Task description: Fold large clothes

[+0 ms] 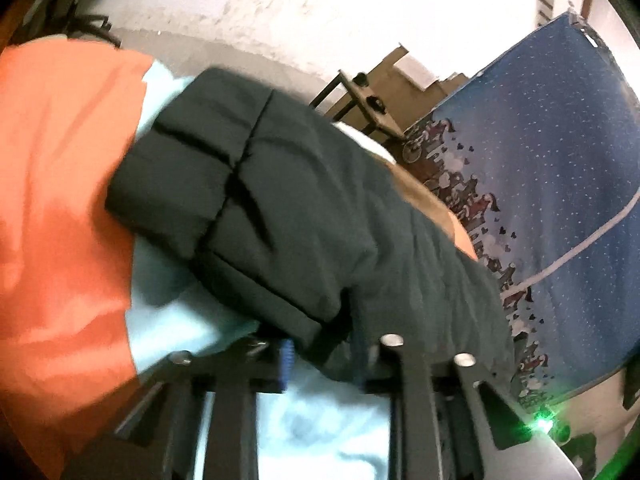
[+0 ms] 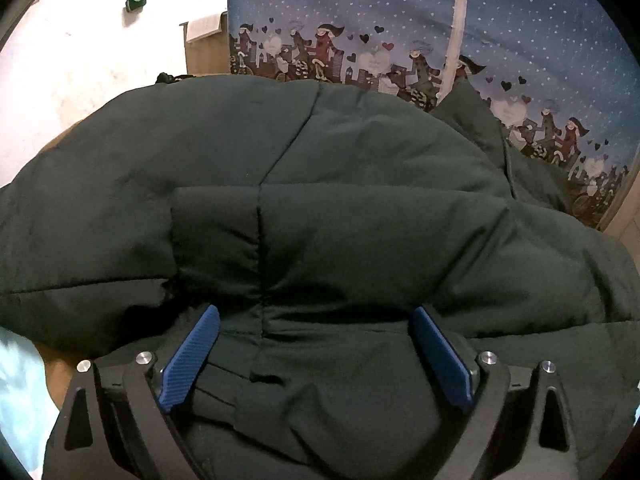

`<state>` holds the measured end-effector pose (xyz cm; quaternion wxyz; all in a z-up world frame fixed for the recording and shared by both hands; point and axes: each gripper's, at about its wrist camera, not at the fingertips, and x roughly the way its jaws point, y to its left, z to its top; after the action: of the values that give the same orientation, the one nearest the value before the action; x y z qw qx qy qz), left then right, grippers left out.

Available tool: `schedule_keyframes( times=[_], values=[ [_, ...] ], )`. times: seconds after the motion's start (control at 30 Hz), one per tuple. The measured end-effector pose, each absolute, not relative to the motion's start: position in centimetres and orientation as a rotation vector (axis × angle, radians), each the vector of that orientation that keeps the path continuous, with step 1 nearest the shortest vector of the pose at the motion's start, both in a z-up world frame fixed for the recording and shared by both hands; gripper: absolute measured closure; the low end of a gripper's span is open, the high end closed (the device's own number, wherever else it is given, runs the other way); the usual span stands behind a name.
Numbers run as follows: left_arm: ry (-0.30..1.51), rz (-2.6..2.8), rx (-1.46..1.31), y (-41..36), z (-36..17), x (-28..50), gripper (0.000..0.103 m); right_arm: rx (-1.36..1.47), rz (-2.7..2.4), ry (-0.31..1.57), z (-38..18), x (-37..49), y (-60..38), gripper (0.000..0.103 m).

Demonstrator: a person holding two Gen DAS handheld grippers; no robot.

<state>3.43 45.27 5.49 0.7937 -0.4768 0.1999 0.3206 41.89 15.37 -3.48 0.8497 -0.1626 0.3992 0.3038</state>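
Note:
A dark green padded jacket (image 2: 320, 184) fills the right wrist view, lying bunched and folded over itself. My right gripper (image 2: 316, 316) is open, its blue pads (image 2: 192, 356) spread wide with jacket fabric lying between them. In the left wrist view the same jacket (image 1: 280, 208) lies over a light blue cloth (image 1: 180, 320). My left gripper (image 1: 324, 350) looks shut on a fold of the jacket's edge; one blue pad (image 1: 286, 364) shows, the other is hidden under fabric. The view is blurred.
An orange cloth (image 1: 60, 200) lies left of the jacket. A blue starry sheet with cartoon figures (image 2: 400, 12) hangs behind, also in the left wrist view (image 1: 552, 160). Cardboard boxes (image 1: 404, 80) and a white wall stand beyond.

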Motion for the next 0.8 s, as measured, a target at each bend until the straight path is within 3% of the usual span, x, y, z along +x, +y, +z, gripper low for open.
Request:
schedule_keyframes(
  times=[0.1,0.4,0.63,0.8],
  values=[
    [0.412,0.693,-0.957,44.6,6.7,4.5,0.097,-0.336,0.653,0.852,-3.3,41.8,15.2,0.004],
    [0.309,0.55,-0.618,39.6,15.1,9.9,0.099,-0.215,0.704,0.795,1.3,41.9,11.9,0.004],
    [0.275,0.277,-0.371,31.4,21.9,17.3,0.099,-0.129,0.673,0.755,5.4,43.6,7.1,0.004],
    [0.284,0.11,-0.254,24.4,23.9,22.7,0.099,-0.078,0.61,0.738,7.5,45.6,2.1,0.004]
  ],
)
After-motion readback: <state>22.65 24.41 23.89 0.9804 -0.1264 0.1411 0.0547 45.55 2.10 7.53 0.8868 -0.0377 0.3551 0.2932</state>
